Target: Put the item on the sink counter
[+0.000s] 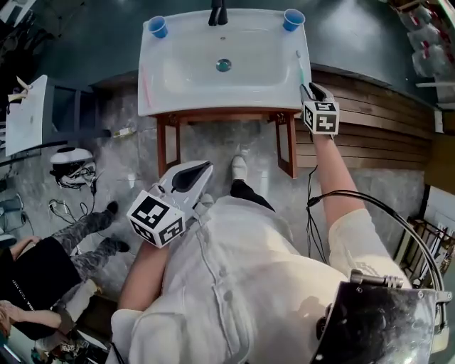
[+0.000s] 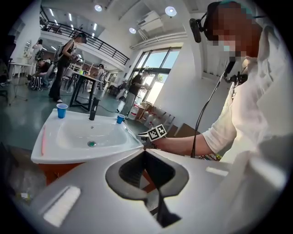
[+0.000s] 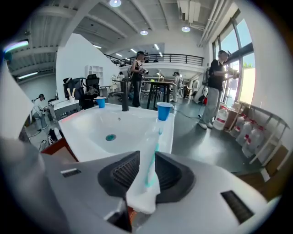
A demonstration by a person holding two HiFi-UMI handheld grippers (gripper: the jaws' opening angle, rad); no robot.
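Nearest you, your left claw hangs by your waist, clenched on nothing, its tips meeting with no gap. It has no part in this step, so it can rest where it is.

Your right claw is out at the near right corner of the bench, grasping the toothbrush by the near end of its white wrapper. The toothbrush runs along the right rim and points toward the far right cup. It tilts up a little in the right gripper view. I can't tell whether its far end touches the rim yet.

The flat strip of rim there looks narrow, with the basin sloping away on the left and the outer edge on the right. Line the toothbrush up with that strip and lower your wrist until its whole length lies flat. Release only once the bench carries it, or the light wrapper may slide into the basin or tip off the right side. Stop short of the cup. Then draw the claw back toward you along the toothbrush's own line, so the pads don't drag it.

Farther off, the tap and the pink item on the left rim are well clear.
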